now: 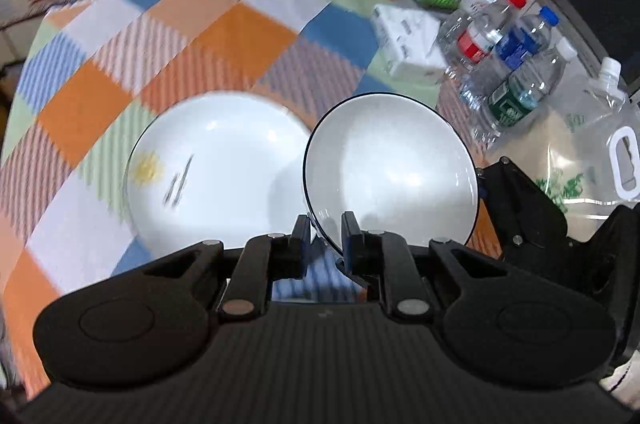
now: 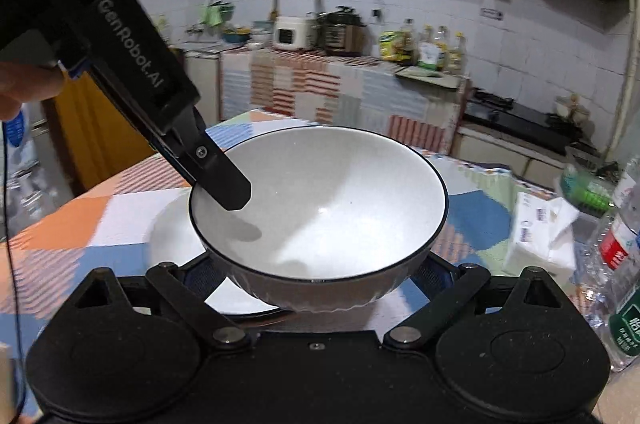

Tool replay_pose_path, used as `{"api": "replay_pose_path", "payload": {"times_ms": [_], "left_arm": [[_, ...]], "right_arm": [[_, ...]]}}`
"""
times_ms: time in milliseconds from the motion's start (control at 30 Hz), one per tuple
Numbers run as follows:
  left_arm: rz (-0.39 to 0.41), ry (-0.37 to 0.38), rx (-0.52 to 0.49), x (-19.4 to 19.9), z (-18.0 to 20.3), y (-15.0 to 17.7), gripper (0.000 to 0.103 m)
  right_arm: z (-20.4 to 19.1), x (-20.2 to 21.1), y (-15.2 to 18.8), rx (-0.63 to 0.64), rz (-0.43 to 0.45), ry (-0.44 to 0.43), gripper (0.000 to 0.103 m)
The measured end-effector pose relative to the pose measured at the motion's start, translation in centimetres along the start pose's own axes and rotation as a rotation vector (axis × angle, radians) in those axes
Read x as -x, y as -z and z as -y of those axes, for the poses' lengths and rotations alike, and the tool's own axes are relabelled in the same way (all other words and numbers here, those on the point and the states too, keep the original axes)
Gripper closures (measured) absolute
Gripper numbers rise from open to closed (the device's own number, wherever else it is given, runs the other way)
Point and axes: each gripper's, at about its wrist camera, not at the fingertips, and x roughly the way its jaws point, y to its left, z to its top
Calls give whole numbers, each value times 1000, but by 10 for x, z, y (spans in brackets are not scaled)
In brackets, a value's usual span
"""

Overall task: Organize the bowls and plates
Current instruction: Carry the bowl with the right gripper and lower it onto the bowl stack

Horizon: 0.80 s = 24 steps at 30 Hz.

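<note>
A white bowl (image 1: 390,170) with a dark rim is held in the air, tilted, above the checked tablecloth. My left gripper (image 1: 326,228) is shut on its rim, one finger inside and one outside. In the right wrist view the bowl (image 2: 320,208) sits between my right gripper's wide-open jaws, whose fingertips are hidden behind it; the left gripper's finger (image 2: 224,184) reaches into the bowl. A white plate (image 1: 216,168) with a yellow flower print lies on the cloth to the left of and under the bowl (image 2: 172,228).
Several plastic water bottles (image 1: 508,64), a white tissue pack (image 1: 408,40) and a large clear jug (image 1: 600,152) stand at the table's right side. A kitchen counter (image 2: 344,64) with appliances runs behind the table.
</note>
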Motion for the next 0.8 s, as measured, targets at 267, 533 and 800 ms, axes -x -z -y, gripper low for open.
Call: {"api": "replay_pose_path", "payload": {"times_ms": [267, 533, 800], "left_arm": [[-60, -19, 64, 38, -7, 37, 89], [-134, -68, 47, 33, -19, 83, 89], [-183, -68, 78, 12, -36, 107, 89]], "right_arm": [[-35, 29, -8, 84, -32, -114, 5], [-69, 42, 4, 126, -87, -188, 5], [-88, 29, 23, 126, -169, -227, 5]]}}
